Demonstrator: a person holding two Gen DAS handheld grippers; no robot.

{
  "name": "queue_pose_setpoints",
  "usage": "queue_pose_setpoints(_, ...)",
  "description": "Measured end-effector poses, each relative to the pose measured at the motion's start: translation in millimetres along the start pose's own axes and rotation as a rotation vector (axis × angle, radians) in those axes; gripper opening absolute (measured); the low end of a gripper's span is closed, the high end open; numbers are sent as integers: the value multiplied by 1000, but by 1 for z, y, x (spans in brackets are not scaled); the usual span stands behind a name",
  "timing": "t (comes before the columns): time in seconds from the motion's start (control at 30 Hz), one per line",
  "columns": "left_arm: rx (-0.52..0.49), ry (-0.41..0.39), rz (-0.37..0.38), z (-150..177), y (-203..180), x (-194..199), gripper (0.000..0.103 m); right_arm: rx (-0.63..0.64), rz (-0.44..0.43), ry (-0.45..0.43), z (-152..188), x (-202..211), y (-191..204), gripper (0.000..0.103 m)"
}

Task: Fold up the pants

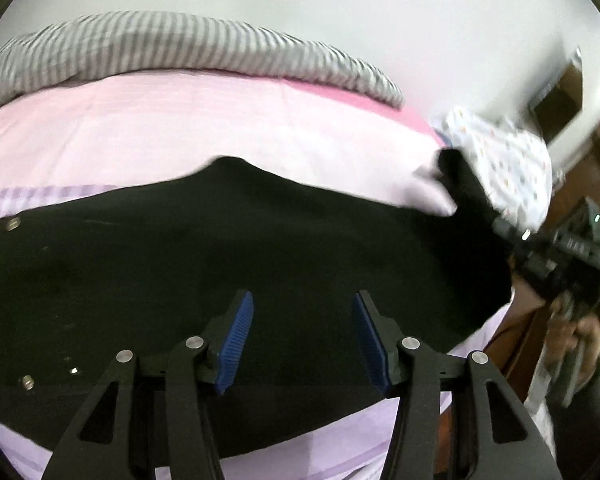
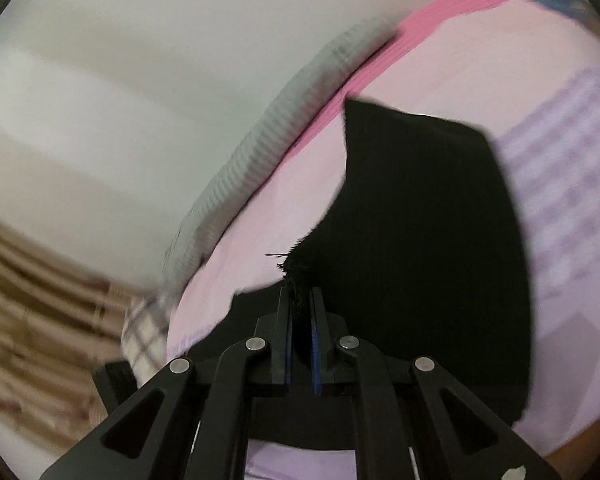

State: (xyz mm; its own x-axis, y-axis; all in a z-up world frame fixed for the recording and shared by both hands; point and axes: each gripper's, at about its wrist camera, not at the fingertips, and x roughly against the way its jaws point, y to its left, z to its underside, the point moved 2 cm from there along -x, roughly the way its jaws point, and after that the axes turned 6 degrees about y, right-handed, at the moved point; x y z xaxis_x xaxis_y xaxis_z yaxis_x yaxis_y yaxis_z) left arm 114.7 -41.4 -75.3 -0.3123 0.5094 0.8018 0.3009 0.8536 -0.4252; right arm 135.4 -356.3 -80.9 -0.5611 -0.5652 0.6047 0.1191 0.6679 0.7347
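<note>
Black pants [image 2: 428, 216] pinched in right tongs [image 2: 300, 300]; left tongs [image 1: 303, 320] apart

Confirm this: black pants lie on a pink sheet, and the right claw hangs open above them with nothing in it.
Not open. The right wrist view shows the right claw shut on a frayed edge of the pants. They do lie on the pink sheet.

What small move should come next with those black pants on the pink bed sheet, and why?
Probably carry the frayed hem across: the right gripper is shut on the black pants, already lifted off the pink bed sheet, while the left gripper hovers open.
</note>
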Motion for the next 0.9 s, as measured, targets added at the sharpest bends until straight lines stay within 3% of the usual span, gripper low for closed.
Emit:
queue_pose_setpoints(0.23,81,-30,-4,9,34,13,54,151,-16,294,54,-100,56,8)
queue_pose_setpoints(0.4,106,-5,35,21,44,9,54,251,71,420,93,-137,67,9)
queue_pose_setpoints(0.63,111,32,92,24,39,1,54,342,112,495,108,-146,73,17)
queue_pose_setpoints(0.73,129,42,116,23,38,-1,54,321,67,489,106,-136,75,30)
queue_pose_setpoints(0.9,156,78,189,22,37,-4,54,275,-7,340,87,-92,74,44)
